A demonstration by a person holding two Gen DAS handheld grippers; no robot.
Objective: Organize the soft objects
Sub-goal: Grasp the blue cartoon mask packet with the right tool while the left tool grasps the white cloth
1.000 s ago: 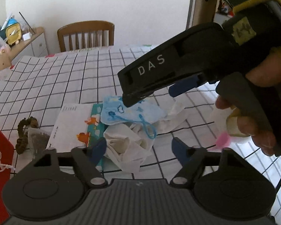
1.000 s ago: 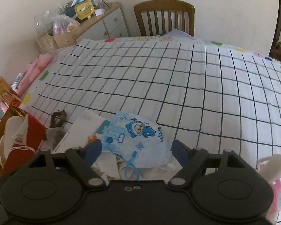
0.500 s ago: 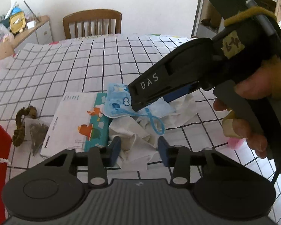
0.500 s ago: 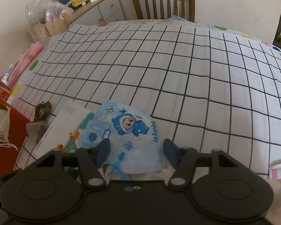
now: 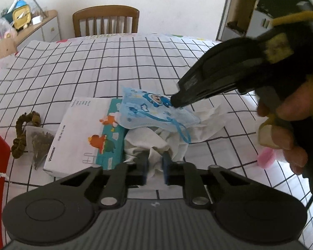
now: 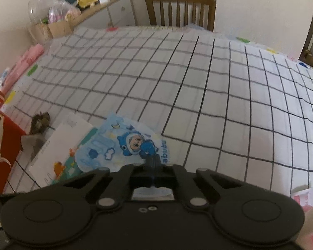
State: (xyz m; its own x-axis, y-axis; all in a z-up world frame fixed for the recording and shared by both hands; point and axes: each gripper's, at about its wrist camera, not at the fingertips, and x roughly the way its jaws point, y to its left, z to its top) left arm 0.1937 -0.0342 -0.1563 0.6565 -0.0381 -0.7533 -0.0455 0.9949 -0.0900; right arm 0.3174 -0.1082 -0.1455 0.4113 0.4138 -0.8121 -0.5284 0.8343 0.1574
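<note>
A light blue cartoon-print face mask [image 5: 152, 112] lies on a crumpled white cloth [image 5: 148, 143] on the checked tablecloth [image 5: 114, 66]. My right gripper [image 6: 153, 162] is shut on the mask's right edge [image 6: 123, 148]; it also shows in the left wrist view [image 5: 175, 102], coming in from the right. My left gripper [image 5: 155, 166] is shut on a fold of the white cloth at its near edge. The mask's blue ear loop [image 5: 183, 133] hangs over the cloth.
A white and teal box [image 5: 83, 133] lies left of the cloth, a dried-herb sachet [image 5: 38, 143] and brown cord [image 5: 20, 133] further left. A red bag [image 6: 2, 137] stands at the left edge. A pink item [image 5: 266, 158] lies right. A wooden chair [image 5: 106, 20] stands behind the table.
Both grippers have closed from open: the left onto the white cloth, the right onto the mask's edge. Both views have shifted slightly over the pile.
</note>
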